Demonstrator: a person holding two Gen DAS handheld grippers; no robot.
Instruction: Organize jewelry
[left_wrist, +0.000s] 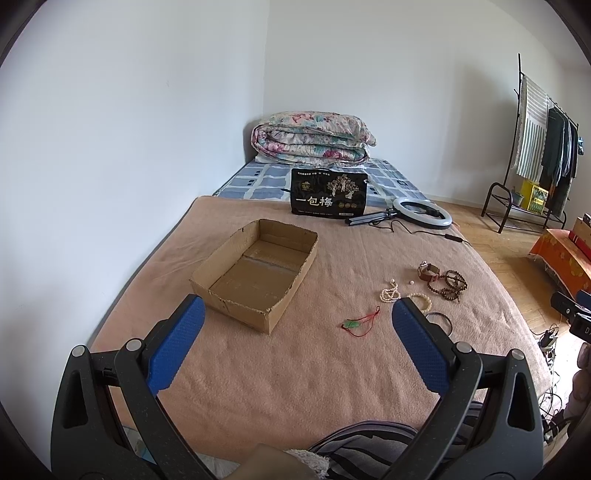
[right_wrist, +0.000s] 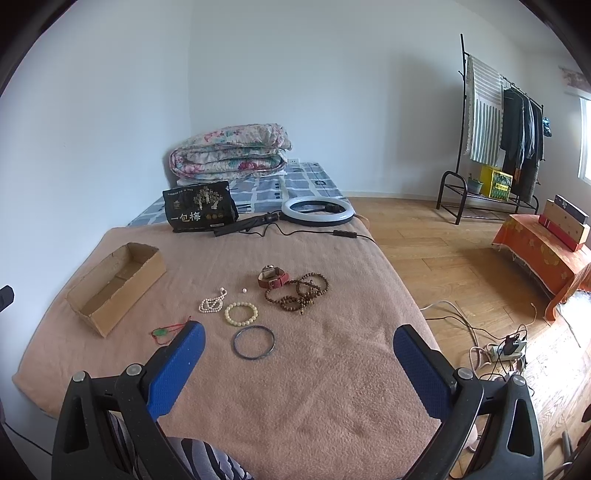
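An empty cardboard box (left_wrist: 255, 273) (right_wrist: 114, 286) lies on the pink blanket (left_wrist: 280, 369). To its right the jewelry is spread out: a green pendant on a red cord (left_wrist: 360, 323) (right_wrist: 166, 331), a pearl string (right_wrist: 212, 302), a cream bead bracelet (right_wrist: 241, 314), a dark bangle (right_wrist: 253, 341), a red-strapped watch (right_wrist: 272, 277) and brown wooden beads (right_wrist: 299, 291). My left gripper (left_wrist: 297, 314) hangs open above the blanket, between box and jewelry. My right gripper (right_wrist: 299, 341) is open too, just short of the bangle, holding nothing.
A black snack bag (left_wrist: 328, 192) and a ring light (right_wrist: 317, 210) with its cable lie farther back, with a folded quilt (left_wrist: 312, 138) behind. A clothes rack (right_wrist: 495, 129), an orange-draped stand (right_wrist: 543, 254) and a power strip with cords (right_wrist: 506, 349) are on the wooden floor to the right.
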